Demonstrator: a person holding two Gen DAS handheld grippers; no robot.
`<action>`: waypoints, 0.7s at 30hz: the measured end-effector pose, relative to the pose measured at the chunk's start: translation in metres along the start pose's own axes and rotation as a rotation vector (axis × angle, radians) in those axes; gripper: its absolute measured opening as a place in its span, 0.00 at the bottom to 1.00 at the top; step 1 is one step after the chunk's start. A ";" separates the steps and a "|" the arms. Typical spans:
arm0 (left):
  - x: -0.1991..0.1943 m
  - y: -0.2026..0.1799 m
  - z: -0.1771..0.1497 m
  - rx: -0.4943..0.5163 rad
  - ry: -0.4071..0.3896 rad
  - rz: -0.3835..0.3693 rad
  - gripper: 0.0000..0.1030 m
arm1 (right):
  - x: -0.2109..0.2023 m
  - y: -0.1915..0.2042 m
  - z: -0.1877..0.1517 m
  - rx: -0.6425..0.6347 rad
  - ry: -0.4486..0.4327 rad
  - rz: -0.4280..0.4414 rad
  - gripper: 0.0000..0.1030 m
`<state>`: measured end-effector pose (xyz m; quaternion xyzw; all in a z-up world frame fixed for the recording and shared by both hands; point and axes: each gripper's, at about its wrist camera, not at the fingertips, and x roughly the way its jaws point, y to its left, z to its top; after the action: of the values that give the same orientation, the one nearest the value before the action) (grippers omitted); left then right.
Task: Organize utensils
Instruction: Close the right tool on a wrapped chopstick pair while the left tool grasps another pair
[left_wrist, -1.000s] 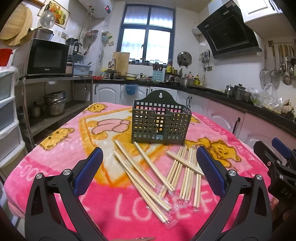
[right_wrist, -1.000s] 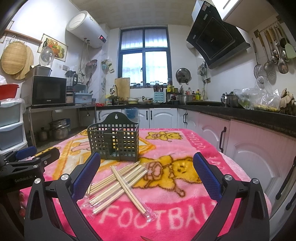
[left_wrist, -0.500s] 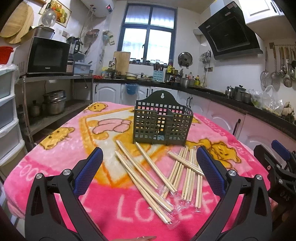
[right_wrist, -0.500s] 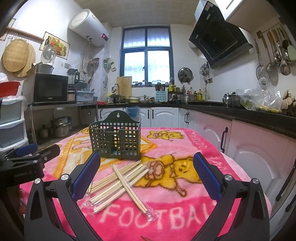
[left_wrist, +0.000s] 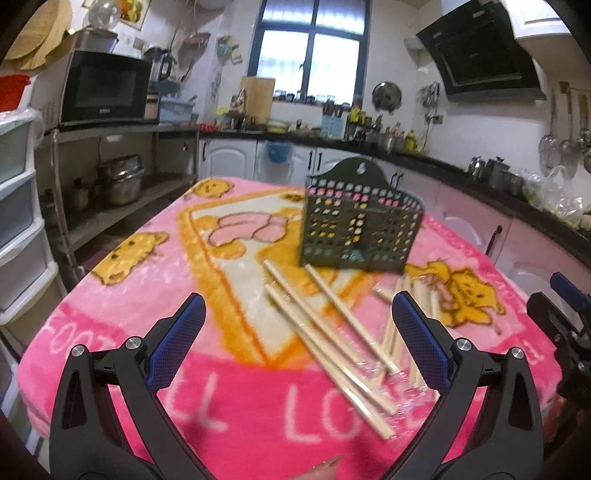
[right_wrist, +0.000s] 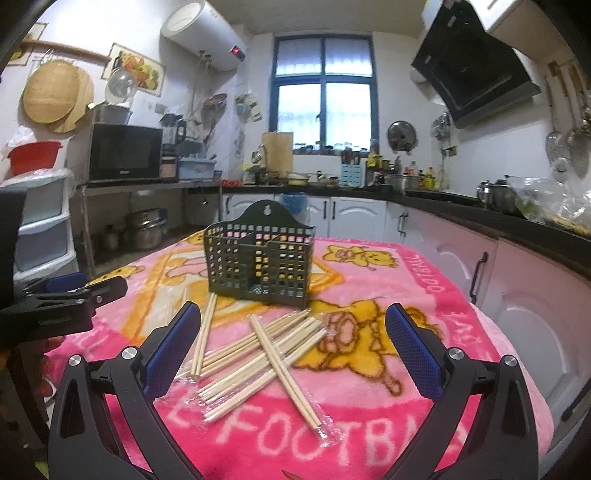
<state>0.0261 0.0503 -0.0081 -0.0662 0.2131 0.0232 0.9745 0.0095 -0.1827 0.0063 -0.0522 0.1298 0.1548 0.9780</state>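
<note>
A dark green perforated utensil basket (left_wrist: 360, 229) stands upright on the pink blanket-covered table (left_wrist: 147, 295); it also shows in the right wrist view (right_wrist: 260, 258). Several wrapped wooden chopsticks (left_wrist: 332, 332) lie scattered in front of it, also seen in the right wrist view (right_wrist: 258, 354). My left gripper (left_wrist: 297, 343) is open and empty, above the chopsticks near the table's front. My right gripper (right_wrist: 291, 347) is open and empty, just before the chopstick pile. The right gripper shows at the left view's right edge (left_wrist: 565, 314); the left gripper at the right view's left edge (right_wrist: 62, 299).
Kitchen counters with white cabinets (right_wrist: 461, 240) run behind and to the right of the table. A metal shelf with a microwave (left_wrist: 103, 88) and pots stands to the left, beside plastic drawers (left_wrist: 18, 221).
Both grippers have moved closer to the table and chopsticks. The left view has shifted left and is motion-blurred. Both stay open and empty.
</note>
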 end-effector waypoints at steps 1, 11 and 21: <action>0.002 0.003 0.000 -0.001 0.006 0.002 0.91 | 0.004 0.001 0.000 -0.004 0.015 0.014 0.94; 0.021 0.007 0.022 0.032 0.064 -0.048 0.91 | 0.053 0.013 0.007 -0.062 0.196 0.097 0.94; 0.081 0.013 0.045 0.037 0.221 -0.086 0.91 | 0.114 0.014 0.023 -0.095 0.355 0.187 0.84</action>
<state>0.1178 0.0704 -0.0027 -0.0596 0.3168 -0.0301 0.9461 0.1153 -0.1335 -0.0028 -0.1123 0.2969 0.2395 0.9175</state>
